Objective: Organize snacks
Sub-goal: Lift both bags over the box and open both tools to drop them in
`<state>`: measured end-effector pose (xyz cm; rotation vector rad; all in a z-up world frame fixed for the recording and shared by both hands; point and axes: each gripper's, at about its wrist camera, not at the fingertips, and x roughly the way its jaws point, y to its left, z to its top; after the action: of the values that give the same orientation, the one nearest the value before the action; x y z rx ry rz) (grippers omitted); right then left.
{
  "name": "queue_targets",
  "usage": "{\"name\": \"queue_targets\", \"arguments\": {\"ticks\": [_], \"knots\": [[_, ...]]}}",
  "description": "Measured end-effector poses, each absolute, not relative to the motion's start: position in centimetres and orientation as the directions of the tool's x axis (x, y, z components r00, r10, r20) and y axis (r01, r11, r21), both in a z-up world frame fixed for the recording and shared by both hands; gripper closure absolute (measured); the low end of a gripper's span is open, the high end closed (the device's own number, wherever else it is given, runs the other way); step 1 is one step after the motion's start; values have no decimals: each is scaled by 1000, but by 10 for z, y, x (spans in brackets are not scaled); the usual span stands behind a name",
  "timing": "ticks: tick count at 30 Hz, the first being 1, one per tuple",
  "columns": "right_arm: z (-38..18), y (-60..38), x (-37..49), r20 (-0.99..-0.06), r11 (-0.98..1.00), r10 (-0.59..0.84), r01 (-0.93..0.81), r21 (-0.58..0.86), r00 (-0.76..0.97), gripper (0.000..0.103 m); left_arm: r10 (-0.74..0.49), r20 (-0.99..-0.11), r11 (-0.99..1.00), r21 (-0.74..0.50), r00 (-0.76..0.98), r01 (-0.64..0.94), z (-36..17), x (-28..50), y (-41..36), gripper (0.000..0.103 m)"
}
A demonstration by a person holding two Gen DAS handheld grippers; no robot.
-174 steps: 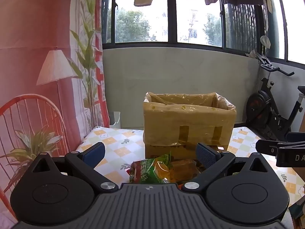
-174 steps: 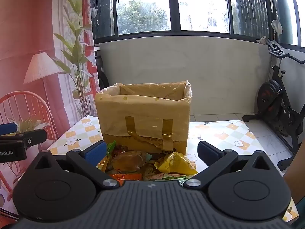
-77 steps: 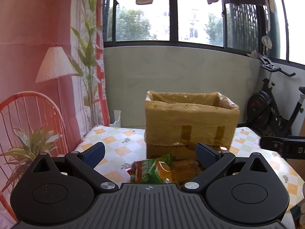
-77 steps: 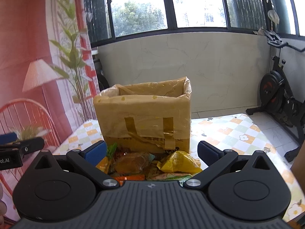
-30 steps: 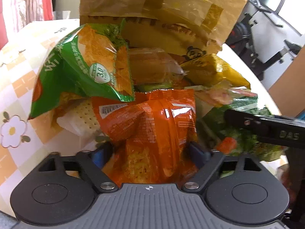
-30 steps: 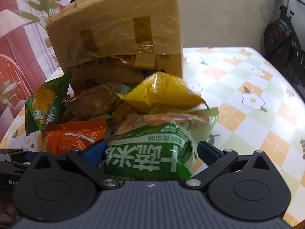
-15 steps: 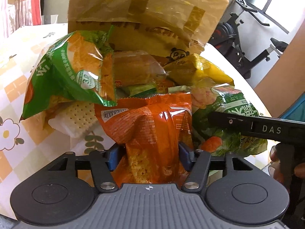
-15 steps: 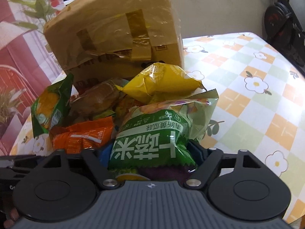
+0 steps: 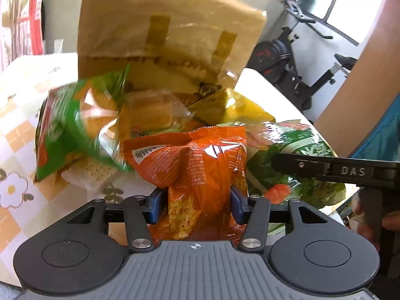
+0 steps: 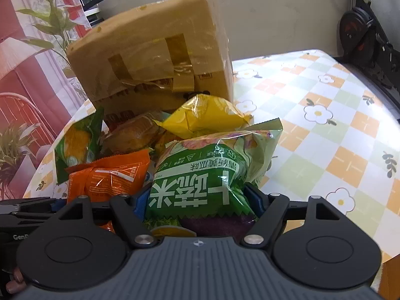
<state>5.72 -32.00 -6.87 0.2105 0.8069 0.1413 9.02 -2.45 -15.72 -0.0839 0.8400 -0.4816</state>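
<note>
Two hand-held grippers face a heap of snack packets on a table (image 10: 337, 130) covered in a checked, flower-printed cloth; behind the heap, straight ahead of both sets of fingers, stands a tall cardboard box (image 9: 170, 32) wrapped in tape, its open top out of view above the frame.

The left gripper (image 9: 196, 203) has just been closing and now pinches an orange packet (image 9: 192, 165) between its blue pads; the packet bulges above the fingers and its crimped top edge points away from them, toward the box; the long axis runs forward along the fingers.

The right gripper (image 10: 197, 203) has likewise just been closing and now clamps a green packet with white lettering (image 10: 200, 175); the packet fills the gap between the pads and rises forward from them, its long axis also along the fingers.

Ahead of the left fingers and to their left lies a green-and-orange packet (image 9: 75, 125), blurred; a clear-wrapped bun (image 9: 150, 111) and a yellow packet (image 10: 202, 117) lie between the held packets and the box.

The relation that matters: the box lies directly beyond and above both held packets, with the loose snacks in between; both grippers seem about equally near it, the left one facing its front panel, the right one nearer its right corner; each packet probably needs lifting clear of the heap and over the box's rim.
</note>
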Motion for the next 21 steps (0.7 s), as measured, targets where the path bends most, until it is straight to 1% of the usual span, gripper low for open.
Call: {"name": "queue_targets", "arguments": {"ticks": [5, 12, 17, 21], "knots": [[-60, -320, 52, -683, 973, 191, -45, 226, 705, 27, -449, -658, 884, -229, 605, 407, -146, 82, -29, 50], [-30, -320, 43, -593, 979, 165, -58, 195, 788, 27, -453, -557, 885, -189, 696, 426, -113, 79, -22, 50], [-10, -315, 48, -532, 988, 136, -72, 138, 836, 27, -433, -503, 899, -179, 748, 399, -89, 88, -11, 50], [8, -316, 58, -490, 988, 138, -87, 127, 860, 27, -408, -458, 912, -162, 790, 378, -62, 98, 0, 50]]}}
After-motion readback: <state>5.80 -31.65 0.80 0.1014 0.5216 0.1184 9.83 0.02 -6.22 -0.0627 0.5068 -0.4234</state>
